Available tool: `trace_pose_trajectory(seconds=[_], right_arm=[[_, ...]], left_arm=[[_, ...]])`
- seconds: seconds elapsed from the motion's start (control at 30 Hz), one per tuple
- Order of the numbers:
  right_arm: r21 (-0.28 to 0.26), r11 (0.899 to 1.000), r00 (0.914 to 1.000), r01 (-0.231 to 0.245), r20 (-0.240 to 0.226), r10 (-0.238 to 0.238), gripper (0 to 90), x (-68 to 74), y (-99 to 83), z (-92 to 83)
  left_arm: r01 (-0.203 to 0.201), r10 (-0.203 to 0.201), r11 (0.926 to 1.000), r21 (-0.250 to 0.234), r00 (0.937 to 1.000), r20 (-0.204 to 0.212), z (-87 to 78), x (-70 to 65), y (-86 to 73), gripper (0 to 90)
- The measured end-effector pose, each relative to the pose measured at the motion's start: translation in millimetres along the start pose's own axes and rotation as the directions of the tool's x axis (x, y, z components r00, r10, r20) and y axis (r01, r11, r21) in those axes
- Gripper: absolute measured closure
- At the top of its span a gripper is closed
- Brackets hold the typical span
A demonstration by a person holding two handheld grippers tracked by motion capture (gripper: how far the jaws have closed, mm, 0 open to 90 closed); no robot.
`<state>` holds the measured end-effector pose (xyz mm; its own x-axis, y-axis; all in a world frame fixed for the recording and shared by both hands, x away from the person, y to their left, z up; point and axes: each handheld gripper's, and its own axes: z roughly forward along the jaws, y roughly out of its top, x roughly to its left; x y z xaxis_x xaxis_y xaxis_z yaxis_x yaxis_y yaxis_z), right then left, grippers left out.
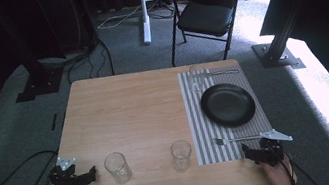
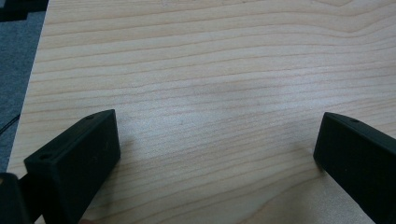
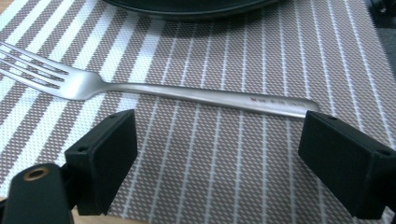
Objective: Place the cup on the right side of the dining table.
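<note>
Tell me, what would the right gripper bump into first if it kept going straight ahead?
Probably the fork. It lies crosswise on the striped placemat just ahead of the open right gripper, with the black plate behind it. Whether it would pass over the fork is hard to judge.

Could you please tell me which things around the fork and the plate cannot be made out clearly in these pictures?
- Plate: right gripper view, cut off by the top edge; just its near rim shows.
- Fork: right gripper view, tine tips cut off by the left edge.
- Far glass: high view, too small and clear to tell whether it holds anything.
- Utensil behind the plate: high view, too small to tell its kind.
</note>
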<state>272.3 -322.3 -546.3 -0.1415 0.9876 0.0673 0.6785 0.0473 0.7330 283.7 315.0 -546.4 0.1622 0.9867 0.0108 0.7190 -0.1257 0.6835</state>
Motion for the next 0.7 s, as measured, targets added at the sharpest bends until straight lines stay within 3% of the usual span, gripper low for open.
trace_pose_trajectory(seconds=[0.27, 0.5, 0.6, 0.7], right_arm=[[0.009, 1.0, 0.9991, 0.014, 0.039, -0.014, 11.1, -8.2, -9.3, -5.0], [0.014, 0.999, 0.999, 0.044, 0.01, -0.044, 11.3, -13.7, -11.1, -7.0], [0.005, 1.0, 0.9996, 0.026, -0.009, -0.026, 11.3, -16.4, -11.5, -7.9], [0.008, 0.999, 0.9994, 0.033, 0.001, -0.033, 11.3, -15.1, -11.4, -7.5]], left_arm=[[0.0, 0.0, 1.0, 0.0, 1.0, 0.0, 0.0, 0.0, 0.0, 0.7], [0.0, 0.0, 1.0, 0.0, 1.0, 0.0, 0.0, 0.0, 0.0, 0.7], [0.0, 0.0, 1.0, 0.0, 1.0, 0.0, 0.0, 0.0, 0.0, 0.7], [0.0, 0.0, 1.0, 0.0, 1.0, 0.0, 0.0, 0.0, -0.1, 0.7]])
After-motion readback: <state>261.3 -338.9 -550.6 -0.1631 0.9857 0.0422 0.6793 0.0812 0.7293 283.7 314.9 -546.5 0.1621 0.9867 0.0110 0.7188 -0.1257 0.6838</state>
